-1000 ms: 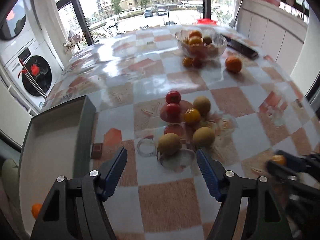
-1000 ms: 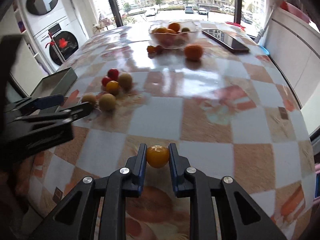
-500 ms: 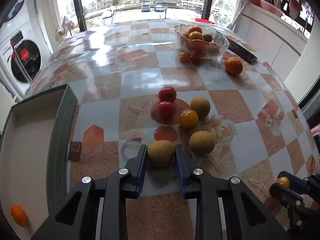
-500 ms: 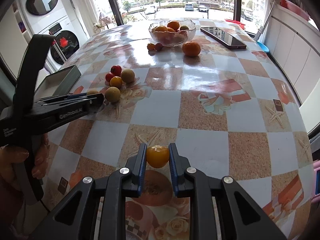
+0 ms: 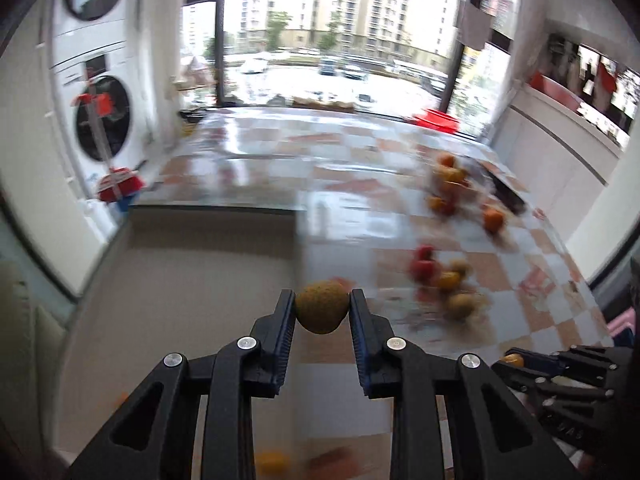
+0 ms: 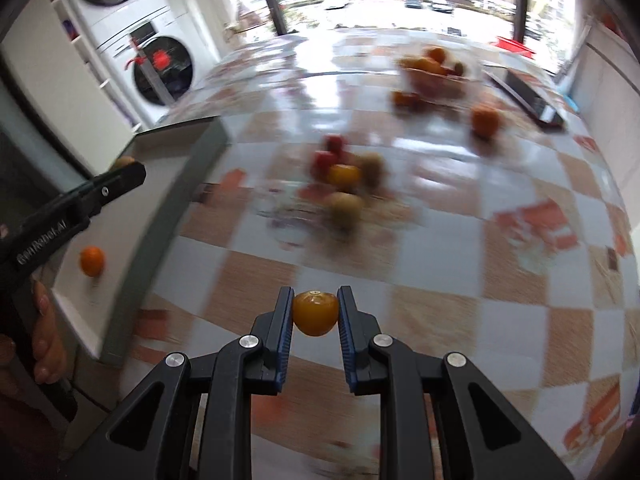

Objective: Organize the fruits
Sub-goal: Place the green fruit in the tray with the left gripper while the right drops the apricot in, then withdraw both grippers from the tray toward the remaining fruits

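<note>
At the left edge of the table sits a shallow grey rectangular tray point(image 6: 192, 168) with a pale floor, and a small orange fruit point(image 6: 91, 261) lies on that floor near the tray's front. The left tongs point(image 5: 322, 312) are clamped on a round, rough-skinned yellow-green fruit point(image 5: 321, 306), held above the tray's right wall, so the fruit hangs clear of the checkered orange-and-white glossy table point(image 6: 440, 280). In the right wrist view the tip of these tongs reaches over the tray.

Further right, on the table, a blurred cluster of loose fruit point(image 6: 344, 178) lies together: red ones at the back, a yellow-orange one in the middle, dull yellow-green ones beside and in front.

The right tongs point(image 6: 315, 314) are closed on a smooth yellow-orange round fruit point(image 6: 315, 312), lifted above the near part of the table, right of the tray.

Toward the far right stands a clear glass bowl of orange fruit point(image 6: 434, 70), with a few small fruits just in front of it, a single orange point(image 6: 485, 120) well apart from the cluster, and a dark flat phone point(image 6: 528, 98) beyond it.
</note>
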The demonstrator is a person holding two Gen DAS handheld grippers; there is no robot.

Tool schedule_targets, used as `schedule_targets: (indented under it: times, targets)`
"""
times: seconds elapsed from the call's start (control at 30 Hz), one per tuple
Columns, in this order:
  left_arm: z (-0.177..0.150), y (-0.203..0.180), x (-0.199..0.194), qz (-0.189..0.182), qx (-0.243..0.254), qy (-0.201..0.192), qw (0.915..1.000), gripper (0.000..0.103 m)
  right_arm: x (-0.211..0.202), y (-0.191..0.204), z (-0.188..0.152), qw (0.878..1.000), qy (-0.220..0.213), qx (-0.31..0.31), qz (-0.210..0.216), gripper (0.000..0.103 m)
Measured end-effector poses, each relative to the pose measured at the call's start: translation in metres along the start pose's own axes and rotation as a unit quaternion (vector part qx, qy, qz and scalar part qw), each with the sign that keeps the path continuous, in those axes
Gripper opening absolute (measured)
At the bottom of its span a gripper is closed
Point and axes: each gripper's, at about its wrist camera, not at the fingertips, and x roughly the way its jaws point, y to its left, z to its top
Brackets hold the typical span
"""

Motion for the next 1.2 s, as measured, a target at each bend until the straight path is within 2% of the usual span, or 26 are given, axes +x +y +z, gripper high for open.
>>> schedule_targets:
  times: [0.13,0.23,0.37,0.57,0.63,0.67,0.7,0.73,0.77,0.8,0.93,1.0,1.1,1.2]
  targets:
    - [-0.006,0.053,-0.008,0.029,-0.038,0.005,0.9988,0.028,0.009,0.047,0.016,0.999,0.004,-0.028,0.032,0.023]
    - [-0.012,0.078,-0.007,0.054,-0.051,0.012,0.9972,0.028,0.019,0.088,0.027,0.997,0.009,-0.059,0.054,0.023]
    - [-0.022,0.095,-0.003,0.067,-0.055,0.021,0.996,0.028,0.032,0.134,0.036,0.992,0.015,-0.095,0.078,0.024]
    - [-0.038,0.102,0.007,0.079,-0.039,0.037,0.9954,0.029,0.056,0.162,0.031,0.989,0.046,-0.122,0.073,0.025]
    - [-0.041,0.1,0.01,0.091,-0.031,0.04,0.9946,0.029,0.06,0.163,0.028,0.988,0.058,-0.122,0.072,0.033]
    - [-0.042,0.099,0.012,0.095,-0.027,0.042,0.9942,0.033,0.058,0.163,0.026,0.988,0.056,-0.123,0.078,0.042]
    - [-0.042,0.098,0.013,0.098,-0.022,0.044,0.9939,0.065,0.054,0.165,0.025,0.987,0.049,-0.125,0.084,0.059]
    - [-0.043,0.098,0.011,0.107,-0.022,0.04,0.9932,0.079,0.047,0.166,0.024,0.988,0.037,-0.127,0.08,0.059]
    - [-0.044,0.099,0.006,0.131,-0.03,0.02,0.9908,0.094,0.04,0.164,0.024,0.99,0.024,-0.131,0.053,0.073]
    - [-0.045,0.1,0.002,0.136,-0.036,0.004,0.99,0.094,0.036,0.161,0.024,0.99,0.013,-0.135,0.032,0.088]
    - [-0.043,0.094,-0.002,0.119,-0.047,0.007,0.9917,0.094,0.022,0.13,0.023,0.994,-0.014,-0.103,0.034,0.094]
    - [-0.041,0.082,-0.007,0.119,-0.038,-0.002,0.9921,0.094,0.019,0.104,0.02,0.997,-0.026,-0.074,0.012,0.102]
    - [-0.035,0.058,-0.019,0.113,-0.018,-0.025,0.9931,0.094,0.015,0.066,0.012,0.998,-0.038,-0.033,-0.029,0.103]
    - [-0.028,0.022,-0.028,0.085,0.004,-0.043,0.9954,0.094,0.015,0.016,-0.003,0.997,-0.026,0.015,-0.076,0.103]
